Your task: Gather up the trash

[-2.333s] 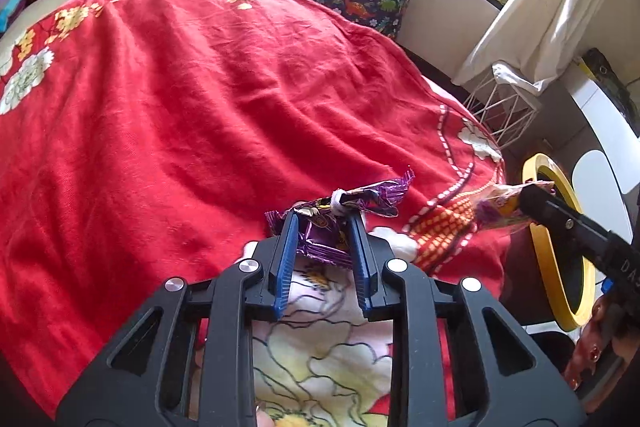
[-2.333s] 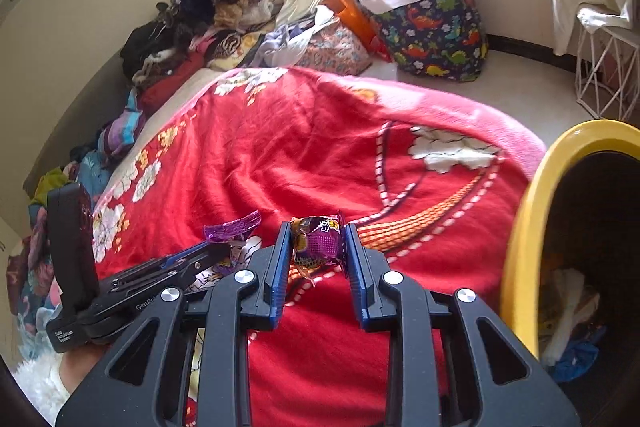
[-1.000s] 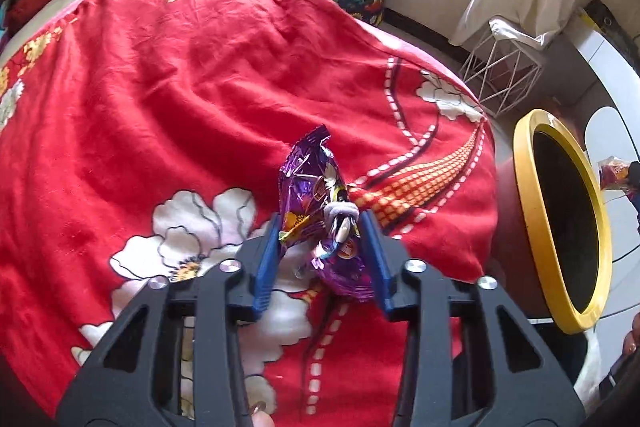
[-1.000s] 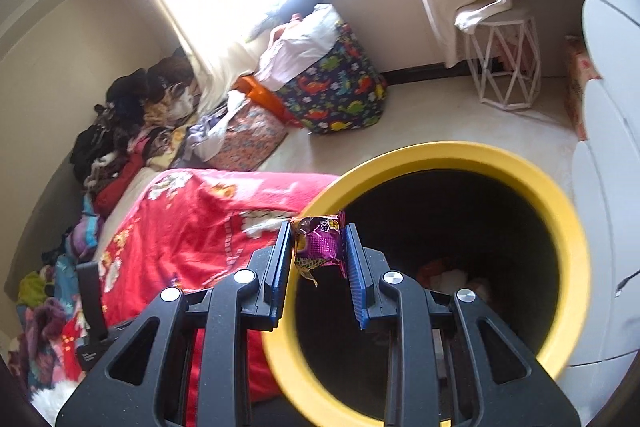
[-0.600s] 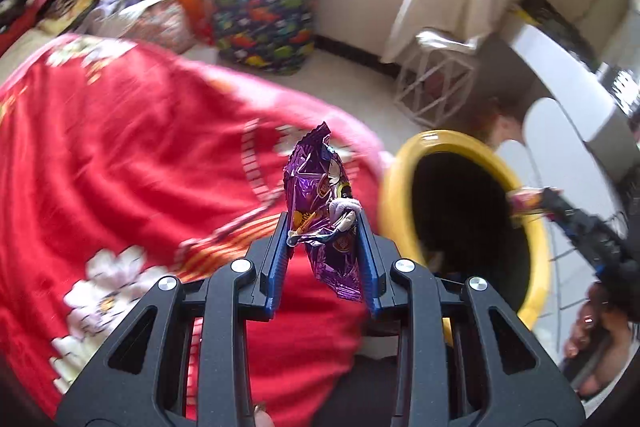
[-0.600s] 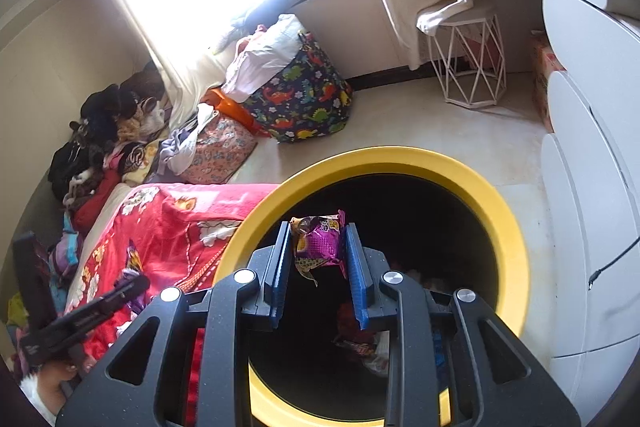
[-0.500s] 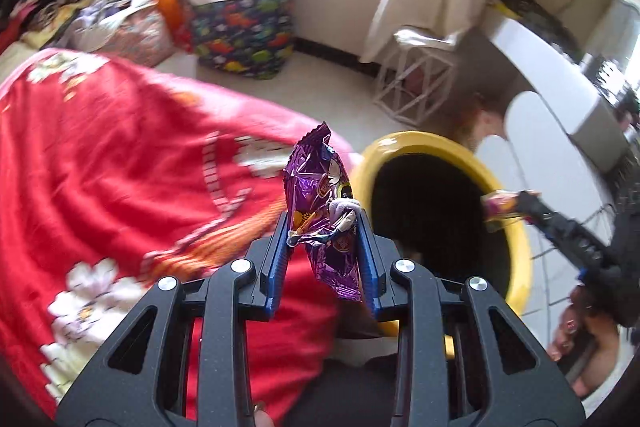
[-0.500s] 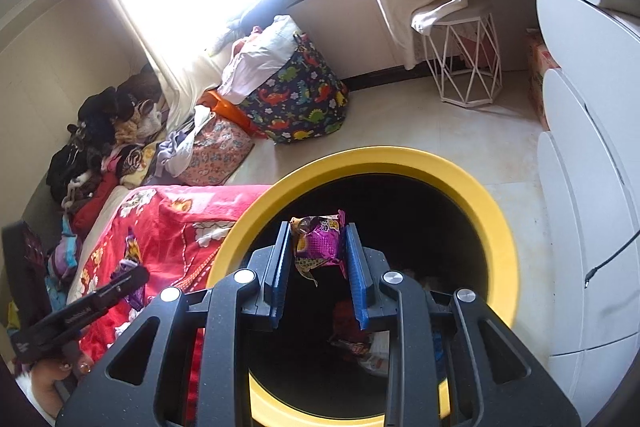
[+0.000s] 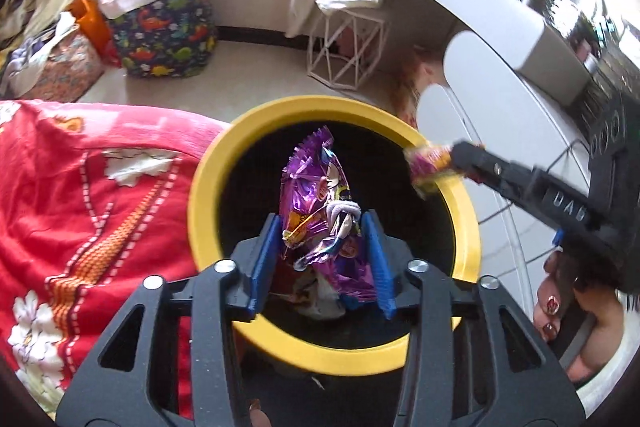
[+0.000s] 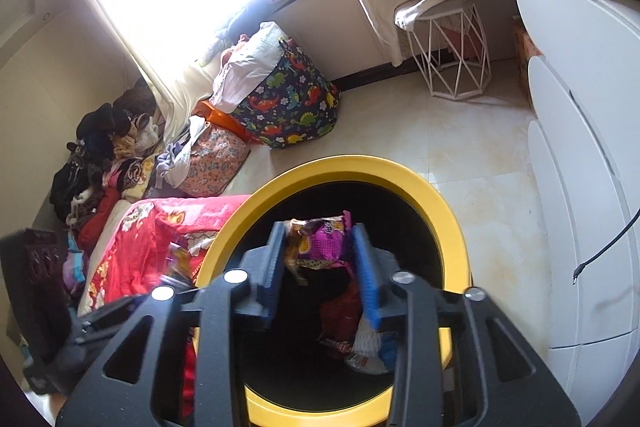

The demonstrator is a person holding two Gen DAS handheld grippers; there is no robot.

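Note:
My left gripper (image 9: pixel 322 227) is shut on a purple foil snack wrapper (image 9: pixel 316 195) and holds it over the mouth of a yellow-rimmed trash bin (image 9: pixel 204 187). My right gripper (image 10: pixel 320 243) is shut on a small magenta snack wrapper (image 10: pixel 322 241) and holds it over the same bin (image 10: pixel 452 223). The right gripper also shows in the left wrist view (image 9: pixel 448 163), over the bin's right rim. Several pieces of trash (image 10: pixel 360 339) lie at the bottom of the bin.
A bed with a red floral blanket (image 9: pixel 80 195) lies left of the bin. A dinosaur-print laundry bag (image 10: pixel 288 107) and a white wire stool (image 10: pixel 456 59) stand on the floor beyond. White cabinets (image 10: pixel 580 147) run along the right.
Both grippers have carried their wrappers from the bed to above the bin. The left gripper has swung right until the bin's mouth is right below its wrapper.

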